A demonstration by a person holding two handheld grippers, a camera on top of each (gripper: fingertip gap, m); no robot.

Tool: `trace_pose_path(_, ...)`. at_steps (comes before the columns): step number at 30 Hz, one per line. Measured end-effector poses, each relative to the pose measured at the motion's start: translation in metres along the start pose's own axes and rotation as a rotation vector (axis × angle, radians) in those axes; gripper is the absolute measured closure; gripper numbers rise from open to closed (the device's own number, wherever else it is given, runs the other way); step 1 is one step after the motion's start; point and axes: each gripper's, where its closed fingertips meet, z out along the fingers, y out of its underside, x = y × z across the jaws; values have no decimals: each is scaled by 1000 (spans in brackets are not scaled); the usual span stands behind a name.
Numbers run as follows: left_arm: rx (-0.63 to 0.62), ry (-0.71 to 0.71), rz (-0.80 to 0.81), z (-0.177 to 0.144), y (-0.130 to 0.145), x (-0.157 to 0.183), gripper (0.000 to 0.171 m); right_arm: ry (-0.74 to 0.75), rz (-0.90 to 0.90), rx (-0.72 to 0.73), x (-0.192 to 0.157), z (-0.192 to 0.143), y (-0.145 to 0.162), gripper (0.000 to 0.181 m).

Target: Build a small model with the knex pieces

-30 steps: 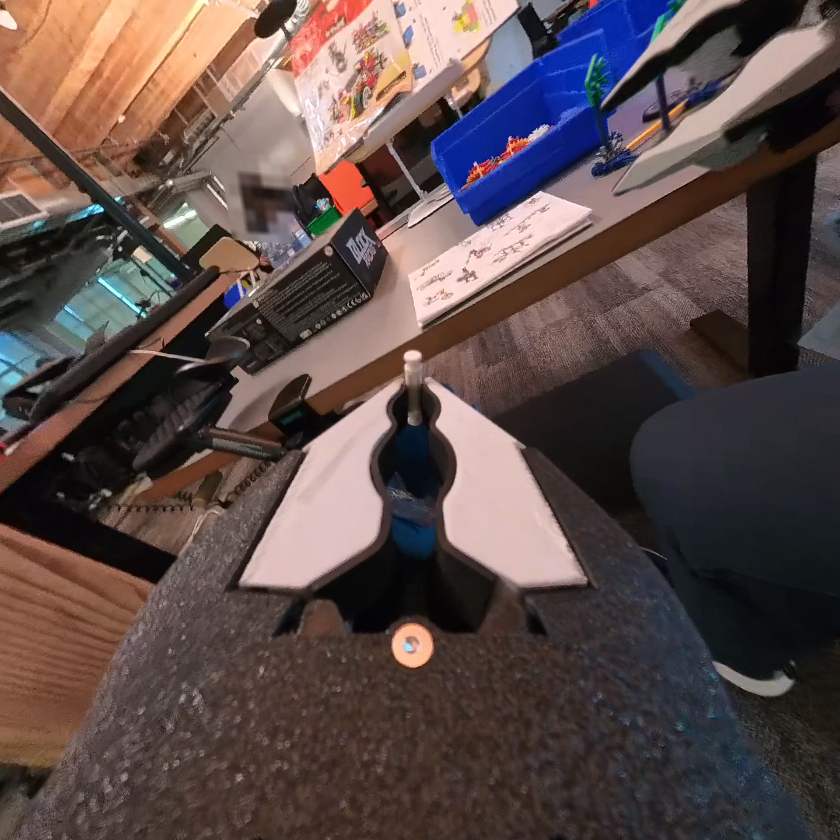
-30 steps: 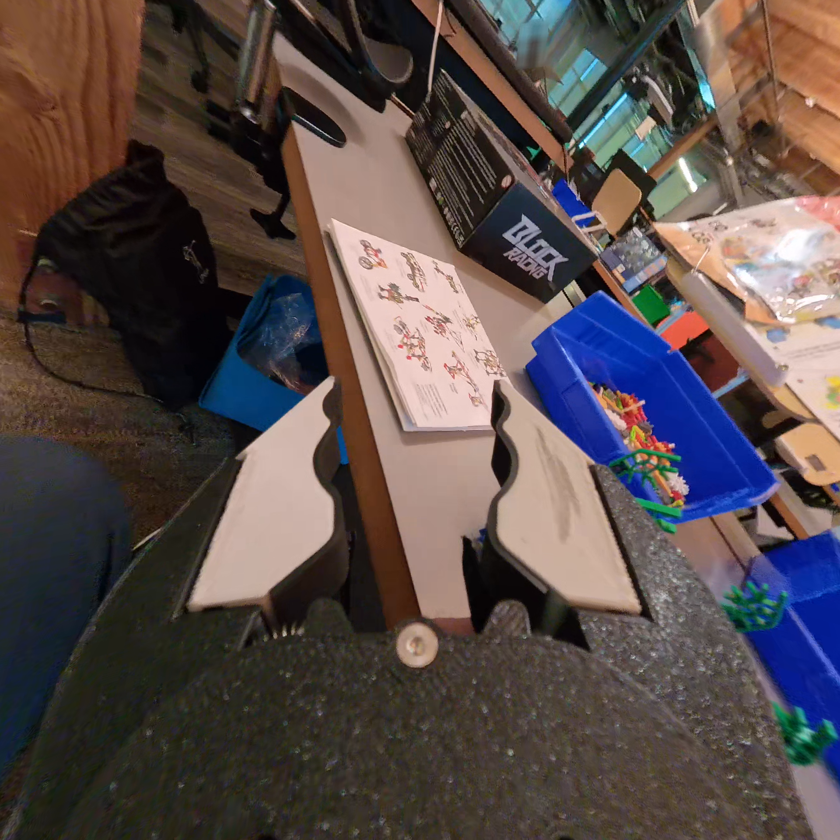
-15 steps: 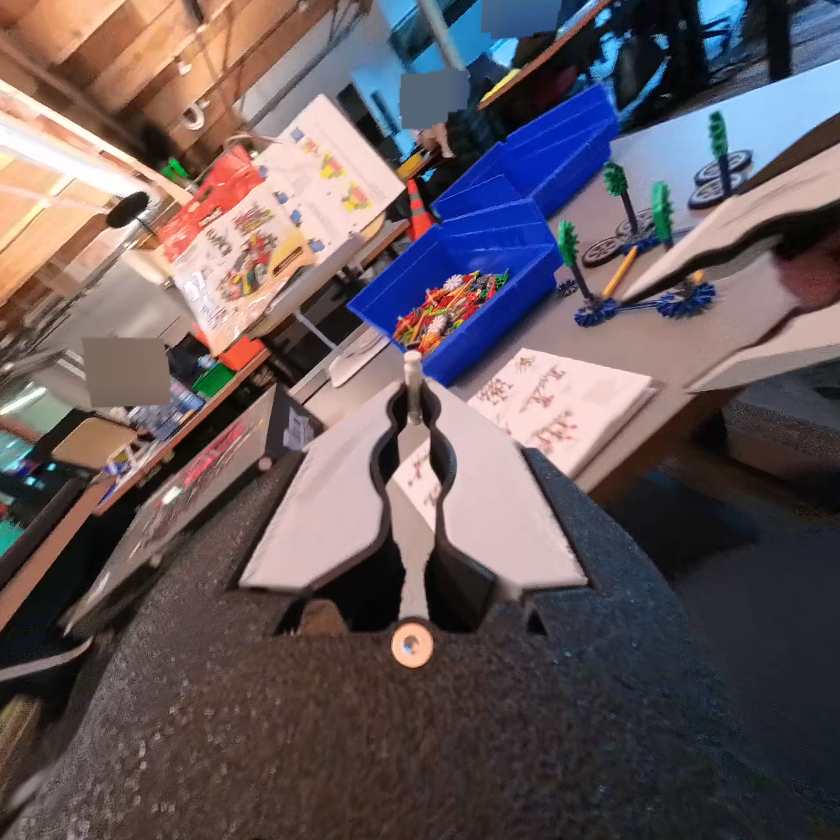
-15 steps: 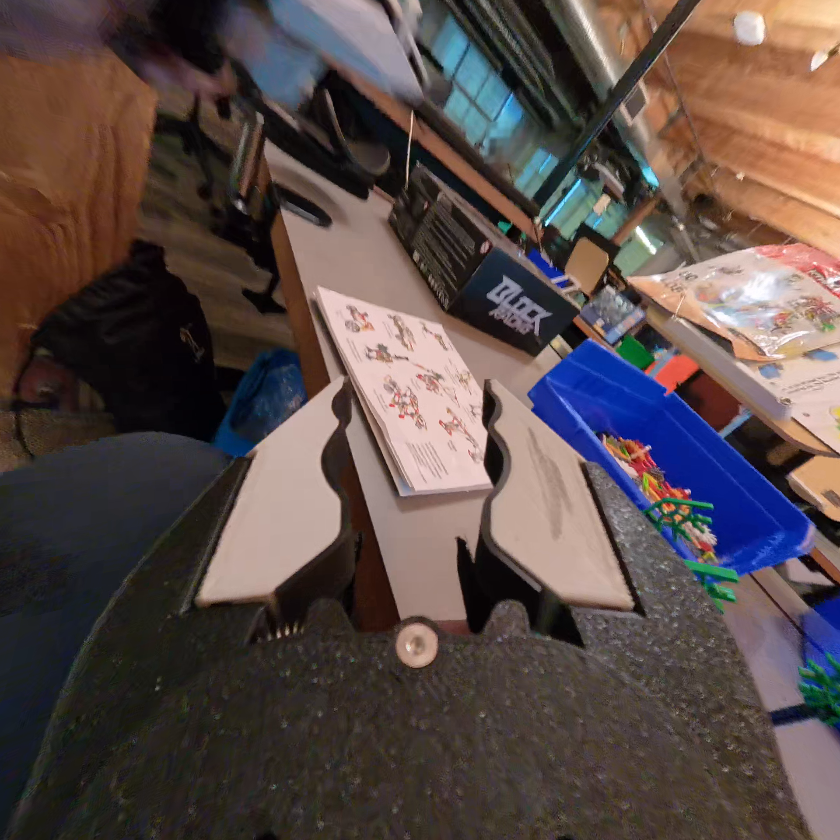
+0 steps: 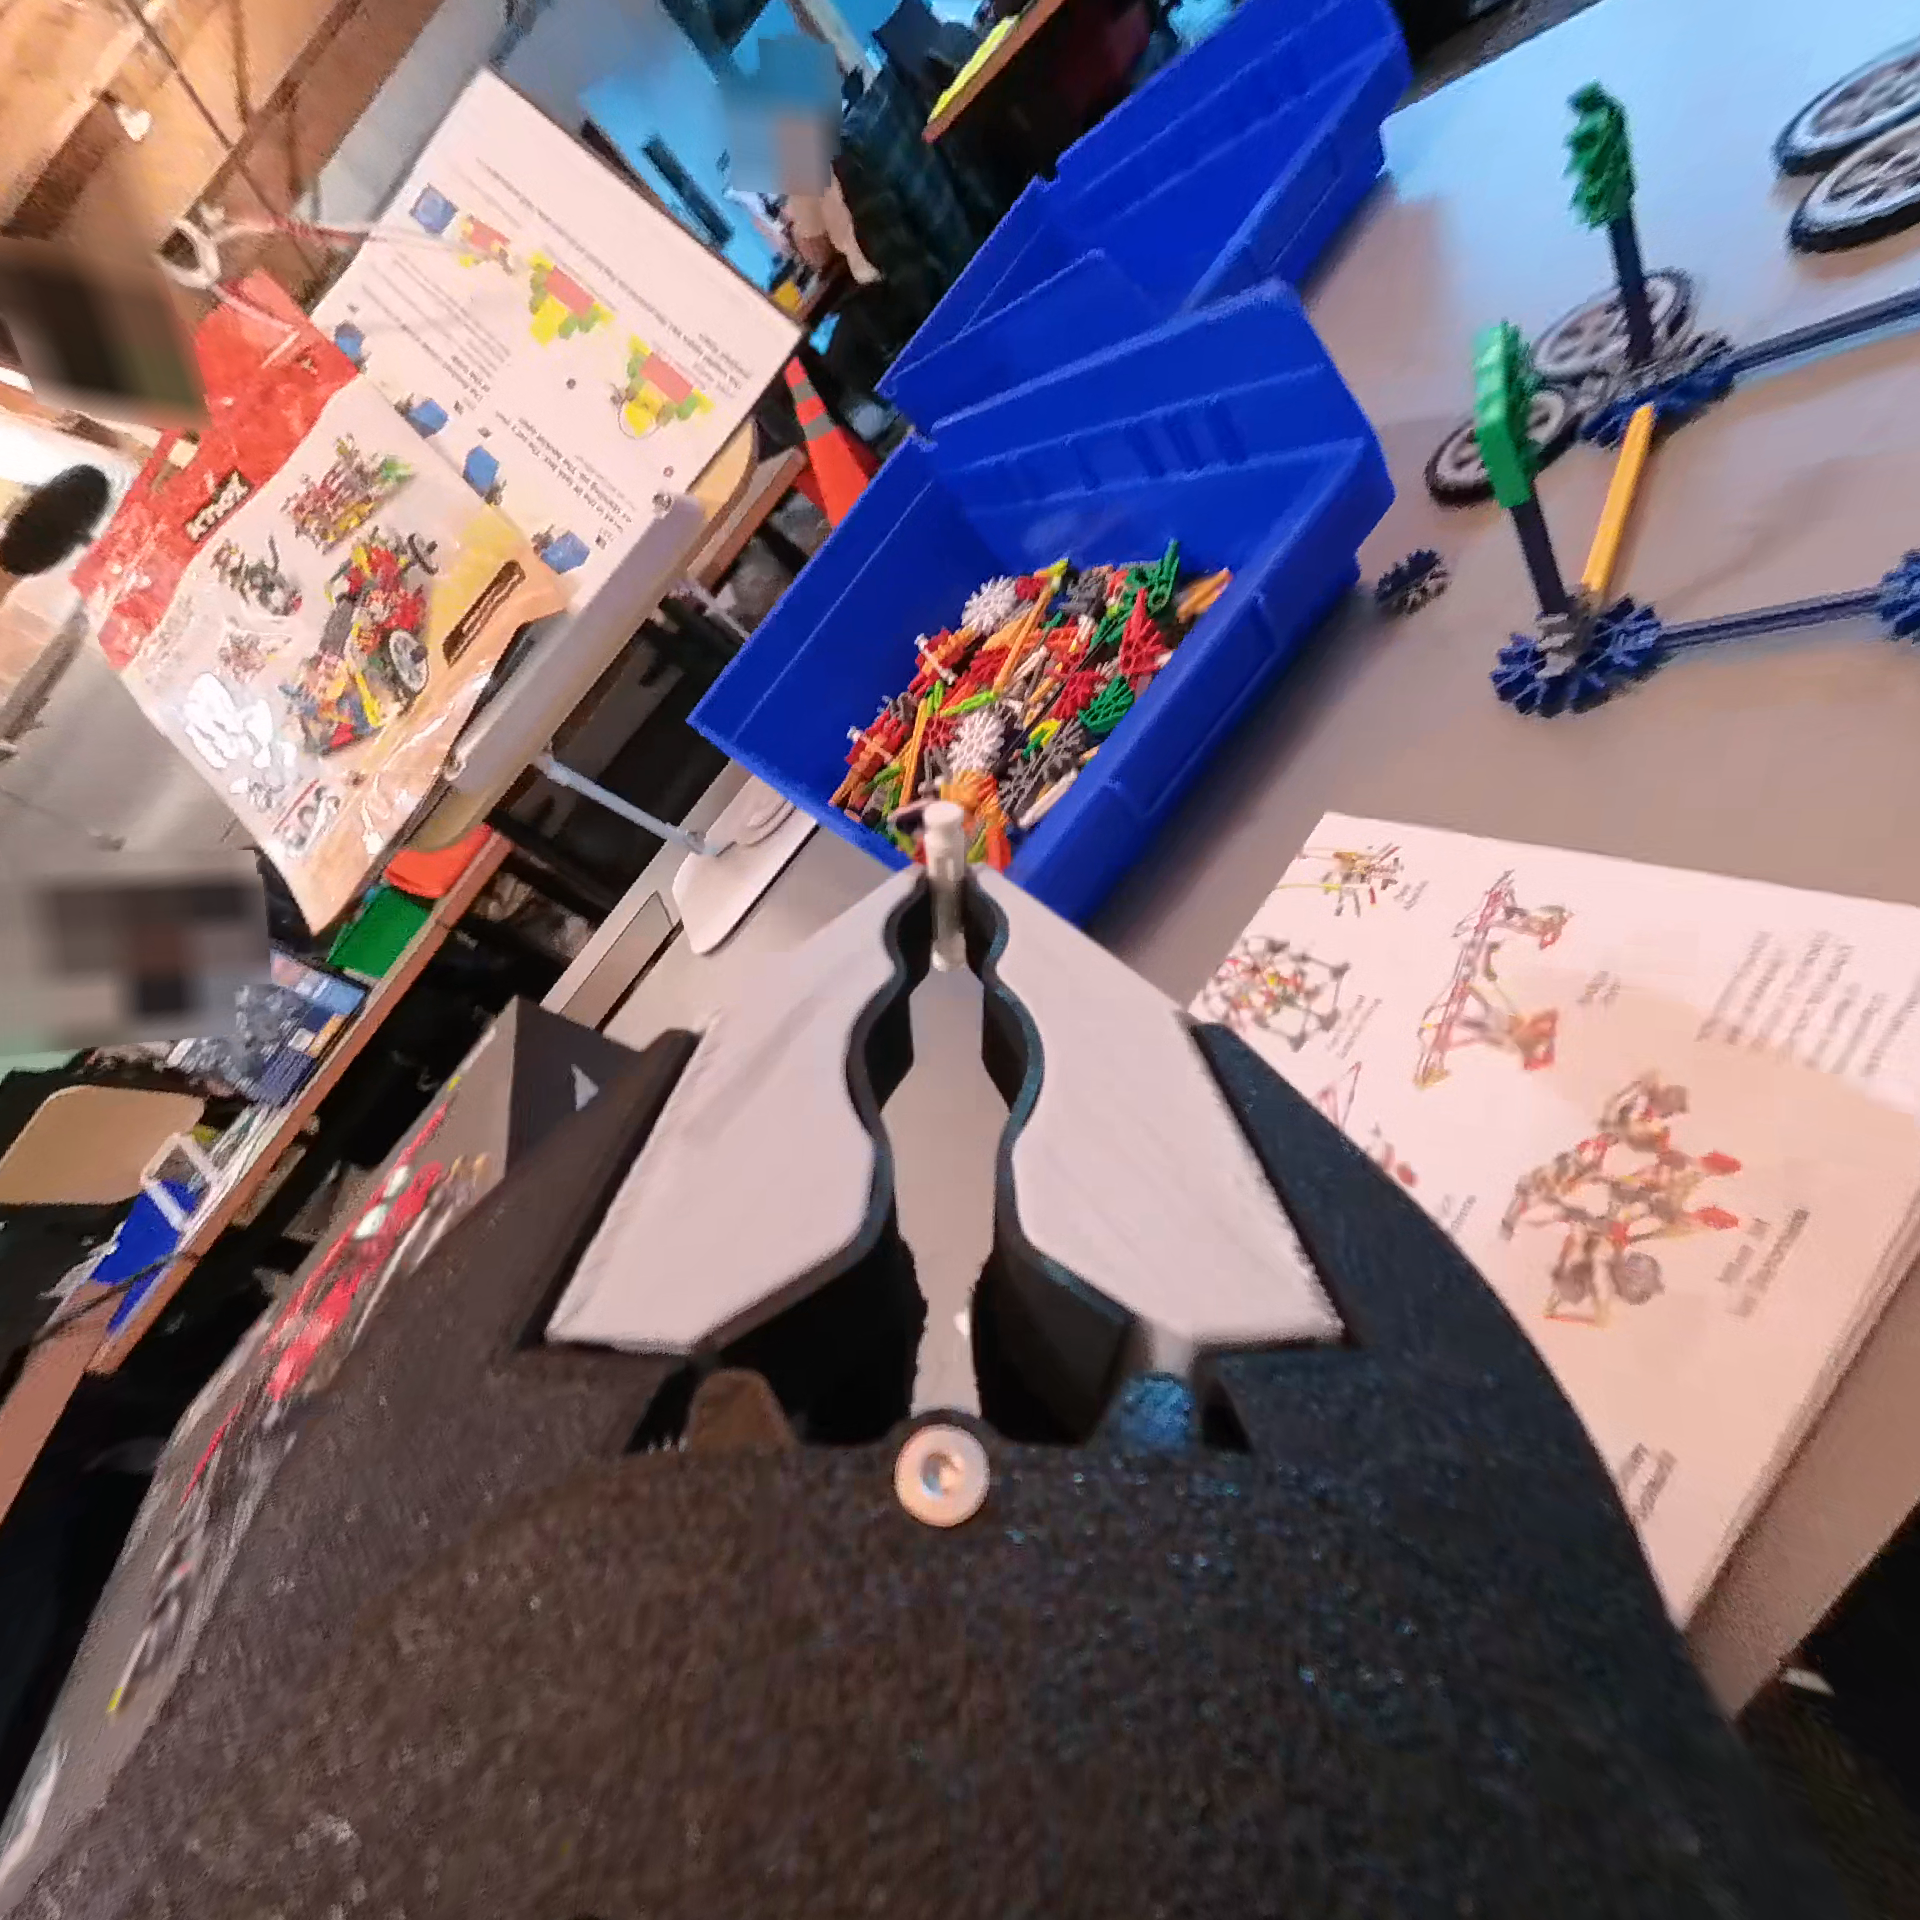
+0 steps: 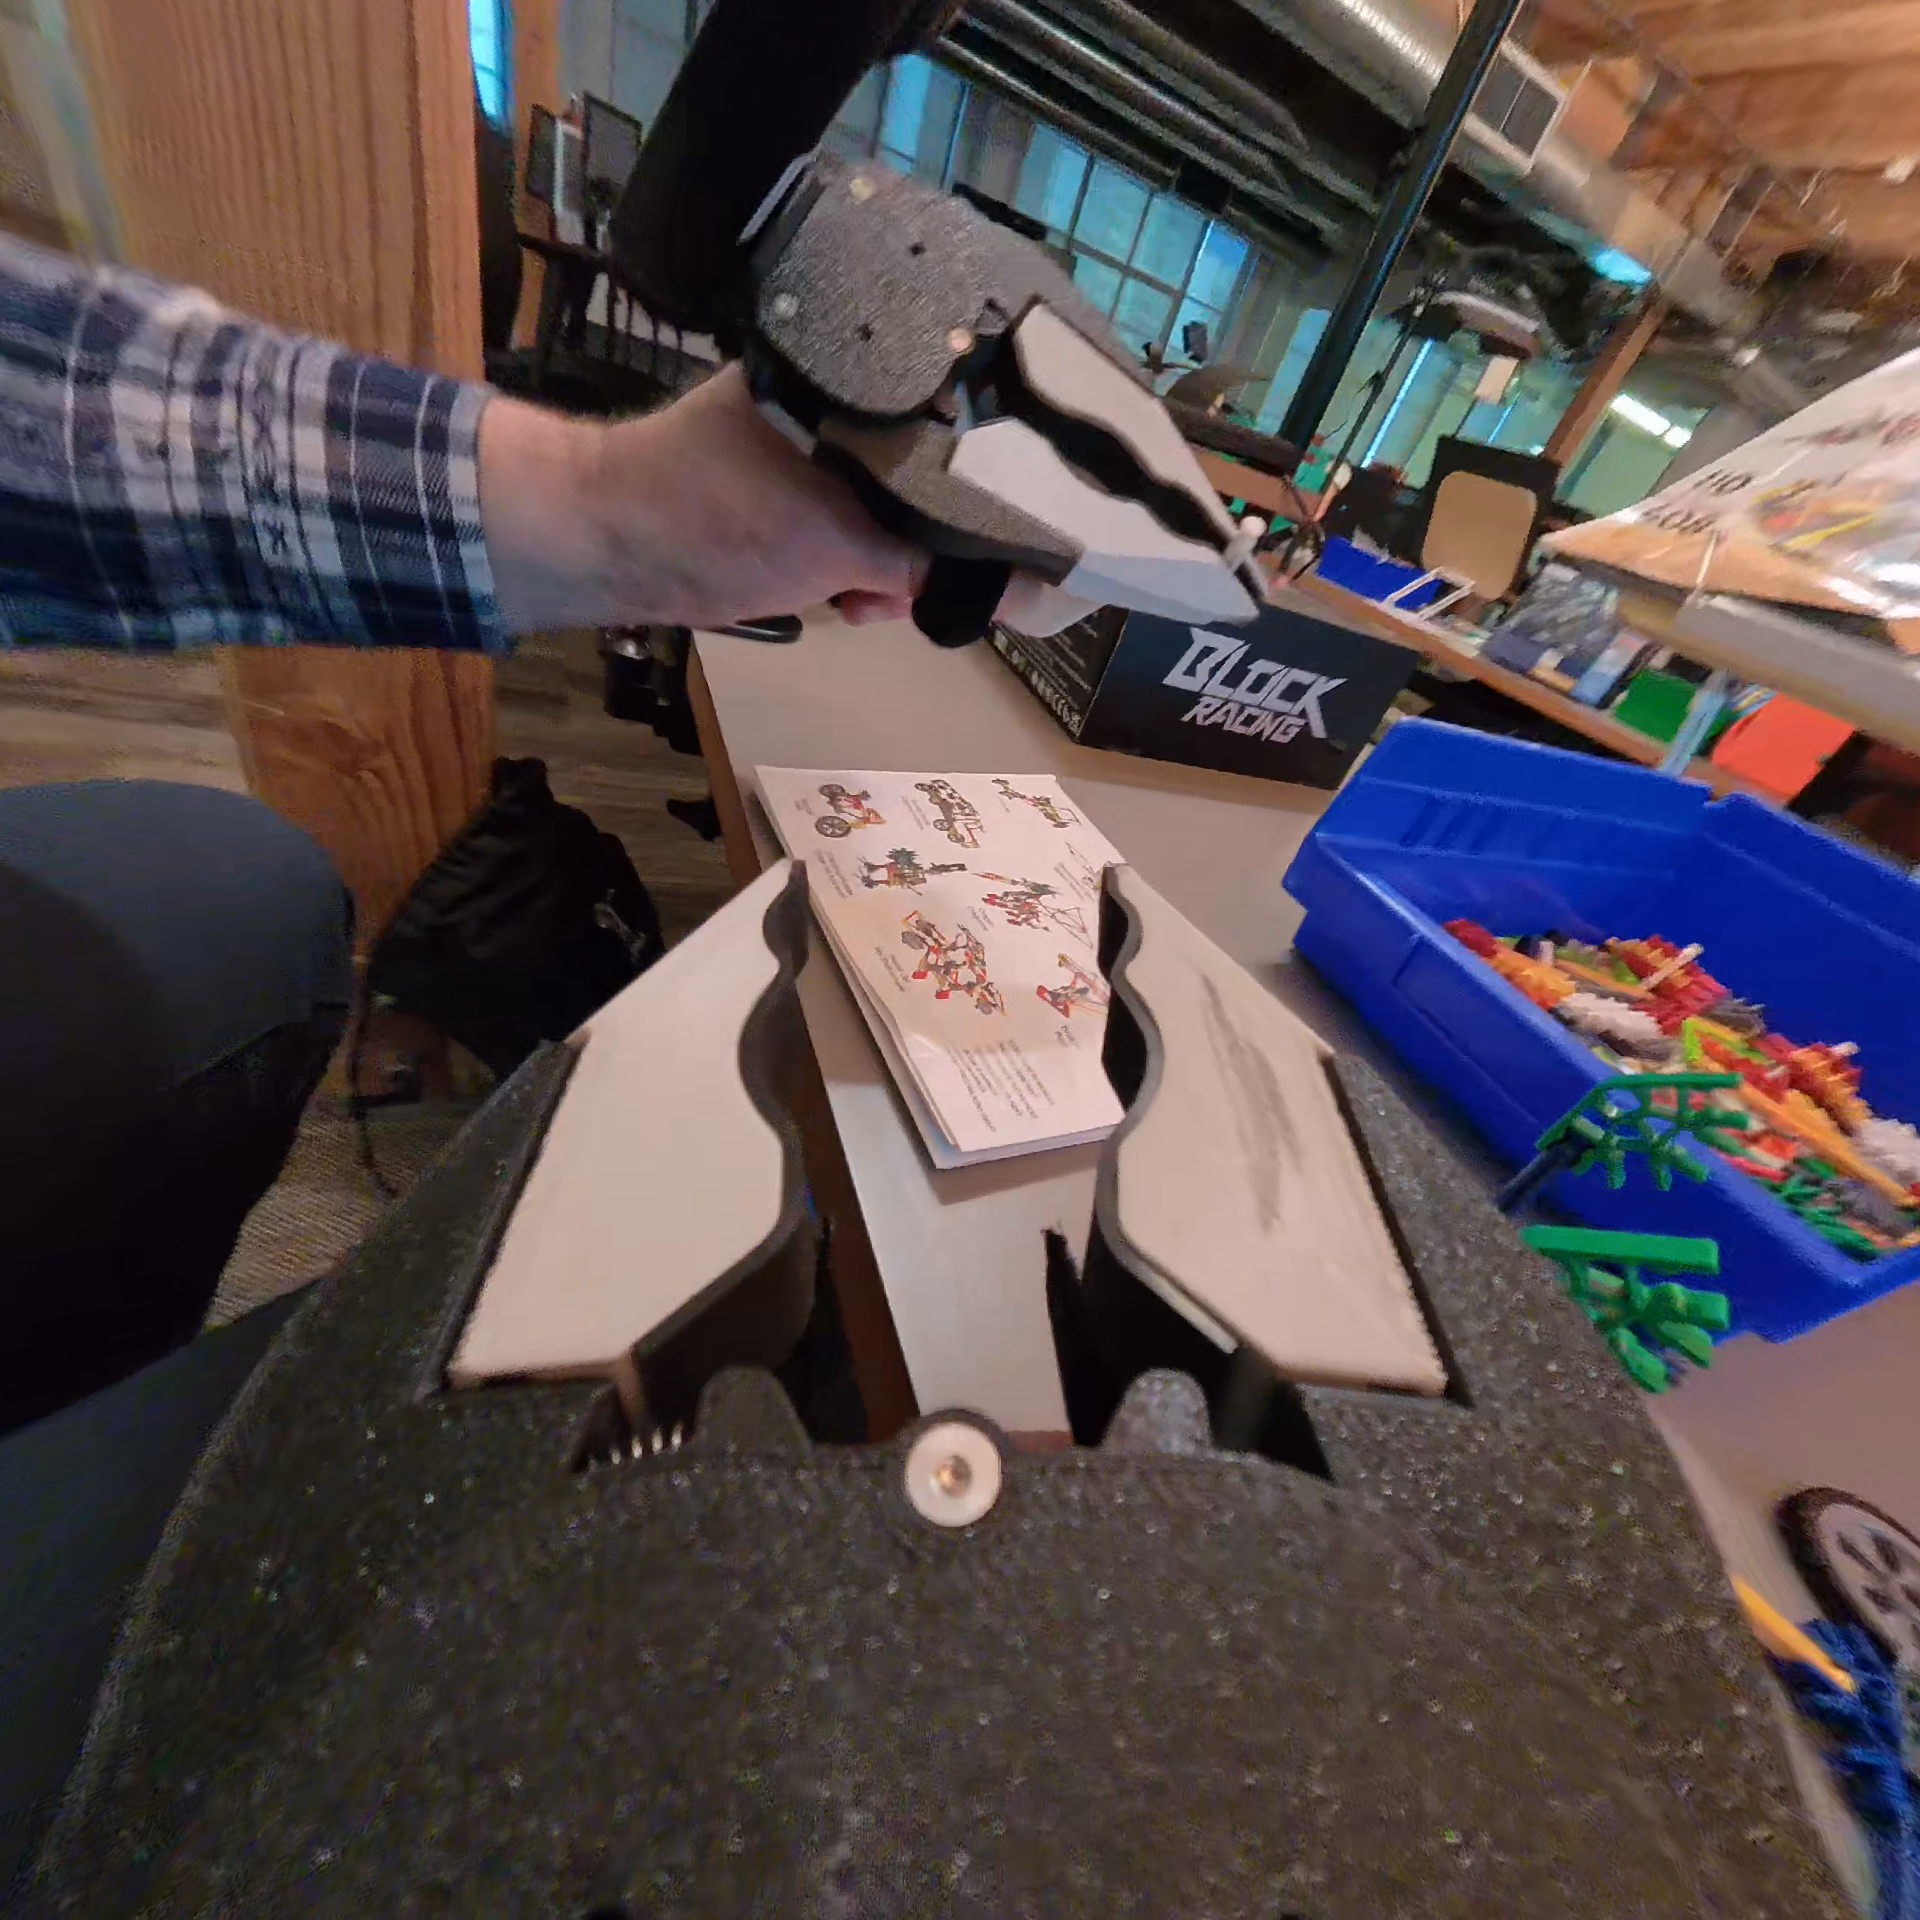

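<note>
left claw: the left claw (image 5: pixel 943 883) is pressed together on a thin white rod (image 5: pixel 943 844), whose rounded end pokes out past the tips; it hangs in the air above the near side of the tabletop (image 5: pixel 1704 758).
right claw: the right claw (image 6: pixel 951 883) stands wide apart and holds nothing, over the near edge of the tabletop, with an instruction booklet (image 6: pixel 961 951) showing between its fingers.
hand: a hand (image 6: pixel 686 520) in a plaid sleeve (image 6: pixel 229 468) carries the left claw.
materials: both claws have flat pale plates with wavy black rubber inner edges, set in grainy black foam bodies.
bin: a glossy blue plastic bin (image 5: pixel 1122 582) of mixed coloured rods and spiky connectors lies just beyond the left claw.
model: to the right, far side, a build of blue rods, green connectors and a yellow rod (image 5: pixel 1610 509).
box: a black carton (image 6: pixel 1226 675) on the far left.
</note>
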Motion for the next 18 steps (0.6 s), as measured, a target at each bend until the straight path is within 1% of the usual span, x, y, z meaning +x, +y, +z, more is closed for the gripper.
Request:
trace_pose_path(3,-36,-31,4,-12,18,7,169,-23,51,-18,3,-1,0,127)
trace_pose_path(8,-29,-30,56,-22,47,18,169,61,-66,-34,6,-6,5,132)
trace_pose_path(10,4,-4,61,-20,52,18,169,68,-83,-58,6,-3,9,132)
trace_pose_path(12,33,56,21,-14,55,23,170,58,-21,-56,10,-3,8,132)
trace_pose_path(14,24,104,27,-8,60,29,169,67,-15,-56,12,-2,8,132)
trace_pose_path(16,30,112,63,-8,62,31,169,67,22,-55,15,-1,8,132)
trace_pose_path(18,13,139,36,-7,65,33,169,69,61,-33,20,-3,6,131)
